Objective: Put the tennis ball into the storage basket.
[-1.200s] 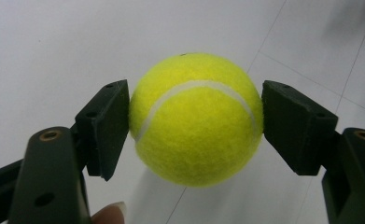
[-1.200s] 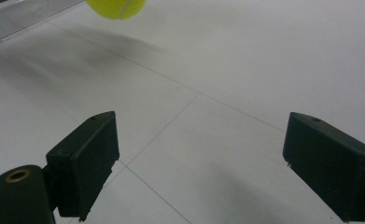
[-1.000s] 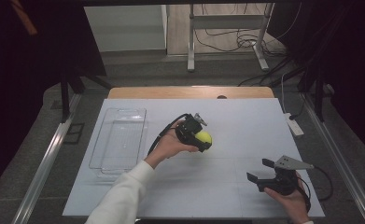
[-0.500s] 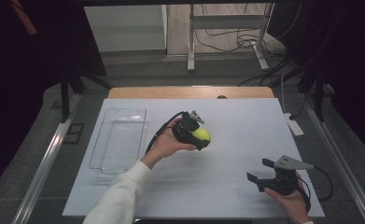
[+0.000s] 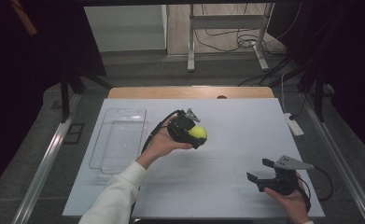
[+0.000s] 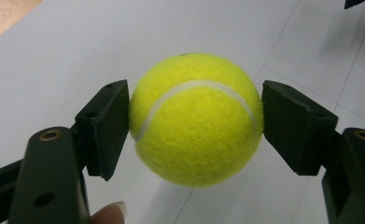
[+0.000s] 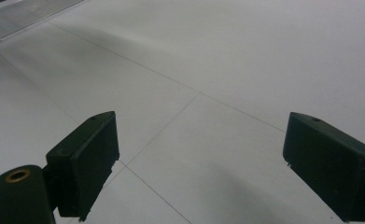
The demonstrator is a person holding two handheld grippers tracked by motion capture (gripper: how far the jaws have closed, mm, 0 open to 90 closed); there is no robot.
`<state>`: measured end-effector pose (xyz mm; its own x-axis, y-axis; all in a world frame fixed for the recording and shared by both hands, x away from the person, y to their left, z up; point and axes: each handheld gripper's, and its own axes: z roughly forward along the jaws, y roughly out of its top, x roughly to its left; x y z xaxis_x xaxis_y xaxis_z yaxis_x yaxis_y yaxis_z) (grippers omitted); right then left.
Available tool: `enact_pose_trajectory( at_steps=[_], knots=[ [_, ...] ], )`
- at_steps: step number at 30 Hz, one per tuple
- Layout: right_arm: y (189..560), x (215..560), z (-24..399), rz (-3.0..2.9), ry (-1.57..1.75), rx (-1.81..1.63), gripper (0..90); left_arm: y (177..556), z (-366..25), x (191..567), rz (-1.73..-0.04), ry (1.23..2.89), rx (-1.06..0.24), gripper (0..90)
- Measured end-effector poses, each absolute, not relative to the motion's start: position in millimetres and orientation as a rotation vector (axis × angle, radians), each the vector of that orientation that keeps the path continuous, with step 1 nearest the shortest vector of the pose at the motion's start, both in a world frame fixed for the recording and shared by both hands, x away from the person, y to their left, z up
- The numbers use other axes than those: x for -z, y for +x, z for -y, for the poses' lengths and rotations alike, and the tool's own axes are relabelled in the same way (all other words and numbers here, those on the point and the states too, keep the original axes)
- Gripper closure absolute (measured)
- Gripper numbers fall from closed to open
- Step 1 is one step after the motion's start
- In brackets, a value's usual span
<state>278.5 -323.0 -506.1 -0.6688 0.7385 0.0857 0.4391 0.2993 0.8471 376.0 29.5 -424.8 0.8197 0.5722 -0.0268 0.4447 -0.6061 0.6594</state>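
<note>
A yellow tennis ball (image 5: 199, 133) (image 6: 196, 119) is held above the middle of the white table (image 5: 236, 121). My left gripper (image 5: 197, 134) (image 6: 194, 123) is shut on it, one black pad pressed to each side. The ball hangs clear of the table top, with a fingertip showing below it in the left gripper view. My right gripper (image 5: 260, 171) (image 7: 199, 161) rests low over the near right part of the table, open, with only bare table between its jaws.
A clear plastic tray (image 5: 119, 137) lies on the left side of the table, and its corner (image 7: 26, 14) shows at the top left of the right gripper view. A white power strip (image 5: 294, 124) sits at the table's right edge. Metal rails run along both sides.
The left hand has carried the ball slightly up and away from the person. The right gripper has stayed where it was.
</note>
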Motion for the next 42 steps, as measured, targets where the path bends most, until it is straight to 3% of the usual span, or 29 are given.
enact_pose_trajectory(
  at_steps=[42],
  knots=[
    [278.3, 506.4, 322.3, -2.249, 1.069, -1.308, 10.8, 364.0, -63.2, 404.5, -0.759, 2.283, -0.335, 27.2]
  ],
)
